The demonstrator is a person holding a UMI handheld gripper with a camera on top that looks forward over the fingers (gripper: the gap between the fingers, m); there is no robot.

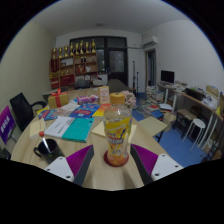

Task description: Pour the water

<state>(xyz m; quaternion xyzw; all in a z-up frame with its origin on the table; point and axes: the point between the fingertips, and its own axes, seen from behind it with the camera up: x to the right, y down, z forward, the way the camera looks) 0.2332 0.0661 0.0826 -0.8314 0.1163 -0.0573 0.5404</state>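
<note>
Hand-held gripper (117, 160) clenched on an upright clear bottle (117, 135), held between its purple pads, above a cluttered wooden table (150, 128)

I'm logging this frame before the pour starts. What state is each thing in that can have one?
bottle: upright on the table, cap on, standing between the fingers.
gripper: fingers either side of the bottle; whether they press on it cannot be told.
black mug: upright on the table, apart from the bottle; contents not visible.
round table: cluttered with books and boxes beyond the bottle.
</note>
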